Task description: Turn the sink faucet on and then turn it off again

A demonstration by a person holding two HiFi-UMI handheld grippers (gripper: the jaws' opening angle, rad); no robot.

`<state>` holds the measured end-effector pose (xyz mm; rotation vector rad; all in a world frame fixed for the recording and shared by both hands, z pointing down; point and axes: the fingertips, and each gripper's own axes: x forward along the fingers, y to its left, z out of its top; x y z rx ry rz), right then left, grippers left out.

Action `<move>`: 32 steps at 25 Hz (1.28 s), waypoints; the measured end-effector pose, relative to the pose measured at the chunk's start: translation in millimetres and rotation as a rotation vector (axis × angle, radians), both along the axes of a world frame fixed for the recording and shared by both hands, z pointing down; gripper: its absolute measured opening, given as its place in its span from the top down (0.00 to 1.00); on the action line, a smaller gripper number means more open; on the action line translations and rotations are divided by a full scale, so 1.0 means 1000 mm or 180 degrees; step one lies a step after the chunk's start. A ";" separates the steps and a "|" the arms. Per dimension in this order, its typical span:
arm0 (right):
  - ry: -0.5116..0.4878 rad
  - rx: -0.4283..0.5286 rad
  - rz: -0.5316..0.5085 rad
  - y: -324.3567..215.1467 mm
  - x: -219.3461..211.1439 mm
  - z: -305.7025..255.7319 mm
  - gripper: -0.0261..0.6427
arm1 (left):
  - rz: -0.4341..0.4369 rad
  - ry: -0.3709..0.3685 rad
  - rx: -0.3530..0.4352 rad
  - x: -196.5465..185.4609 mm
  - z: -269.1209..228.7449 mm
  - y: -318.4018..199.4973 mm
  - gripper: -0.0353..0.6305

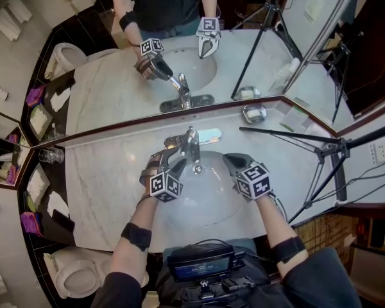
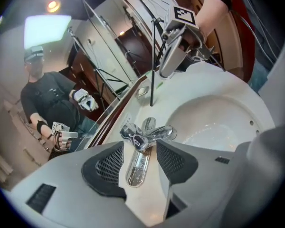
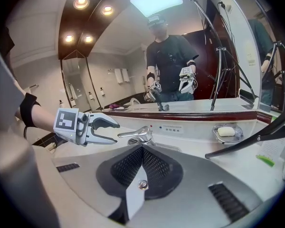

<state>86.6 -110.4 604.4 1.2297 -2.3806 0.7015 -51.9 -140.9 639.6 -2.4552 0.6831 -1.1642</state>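
Two tools hang over the white oval sink (image 1: 208, 218) in the pale marble table (image 1: 102, 172). The left tool (image 1: 169, 158) gapes either side of the chrome faucet (image 1: 191, 145) lever at the far rim, while the right tool (image 3: 142, 150) is closed and empty.

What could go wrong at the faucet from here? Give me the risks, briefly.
1. The left hand-held gripper has its jaws open either side of the chrome faucet lever, not pressing on it; the smooth lever might slip out on a push.
2. The right hand-held gripper hangs shut over the basin near the spout; a strong stream could splash it.
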 end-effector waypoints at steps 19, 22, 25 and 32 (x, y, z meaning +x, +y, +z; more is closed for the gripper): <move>-0.0066 0.0191 -0.0038 0.026 -0.011 -0.025 0.93 | -0.1410 0.2049 -0.1137 -0.055 -0.085 0.043 0.95; -0.0060 0.0196 -0.0031 0.032 -0.008 -0.025 0.93 | -0.1479 0.2143 -0.1171 -0.064 -0.089 0.056 0.95; -0.0049 0.0197 -0.0013 0.037 -0.004 -0.025 0.93 | -0.1577 0.2254 -0.1197 -0.075 -0.091 0.064 0.95; -0.0043 0.0180 0.0035 0.041 0.000 -0.022 0.93 | -0.1689 0.2262 -0.1250 -0.087 -0.084 0.072 0.95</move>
